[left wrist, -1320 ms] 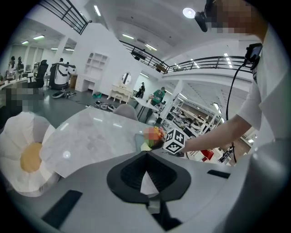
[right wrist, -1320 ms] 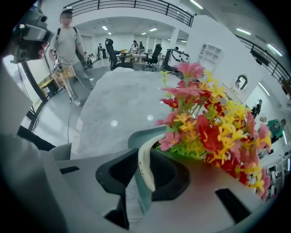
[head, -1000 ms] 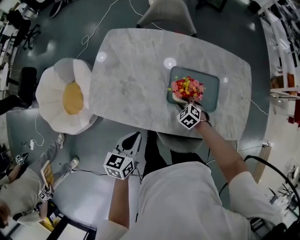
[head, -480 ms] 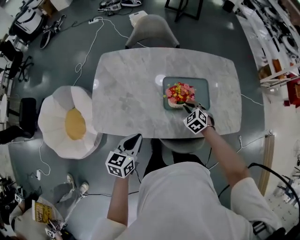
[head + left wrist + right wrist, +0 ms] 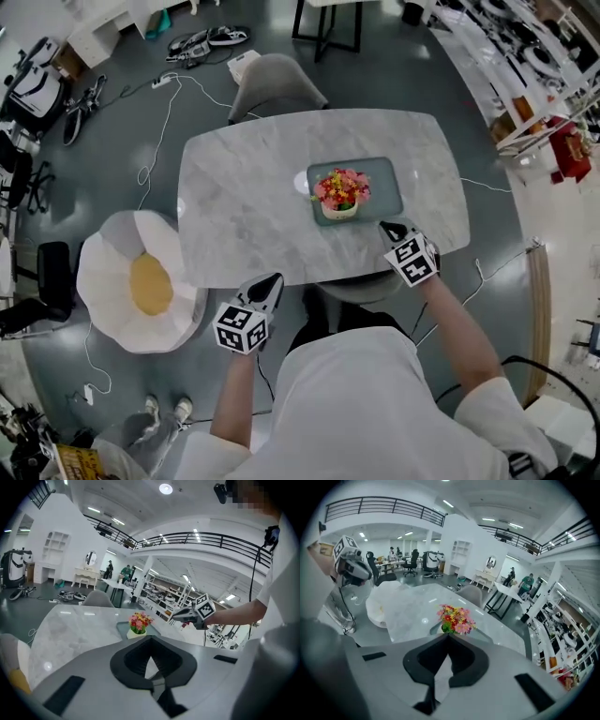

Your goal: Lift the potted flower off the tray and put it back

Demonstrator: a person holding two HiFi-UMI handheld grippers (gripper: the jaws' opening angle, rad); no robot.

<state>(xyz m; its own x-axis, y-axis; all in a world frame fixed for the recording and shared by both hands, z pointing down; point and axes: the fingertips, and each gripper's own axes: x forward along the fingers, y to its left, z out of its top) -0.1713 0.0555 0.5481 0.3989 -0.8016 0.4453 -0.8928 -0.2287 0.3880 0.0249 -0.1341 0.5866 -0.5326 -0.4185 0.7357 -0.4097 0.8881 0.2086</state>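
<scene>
Marble-grey is the oval stone-topped table (image 5: 253, 187) in the head view, and on its far right part lies a shallow grey-green rectangular tray (image 5: 386, 183). The potted flower (image 5: 340, 192), red, pink and yellow blooms in a small cream pot, stands upright on the tray's left half. The right hand-held gripper (image 5: 394, 230) hovers at the table's near edge, apart from the pot. The left hand-held gripper (image 5: 270, 281) hangs off the table, in front of the person's body. A white petal-shaped floor cushion with a yellow centre (image 5: 141, 291) lies beside the table.

From the left gripper view, that gripper's jaws are clenched with nothing between them. The flower and tray lie beyond.

From the right gripper view, the jaws have just been closing and now meet, empty. The flower stands past their tips, untouched.

By my reading the pot is back on its tray and the cycle looks finished. If another lift is wanted, the right jaws must spread again, come down to the pot's cream rim below the blooms and clamp there before rising straight up.

No brand or legible writing shows. The black-and-white square markers on the gripper cubes are the only printed patterns.
</scene>
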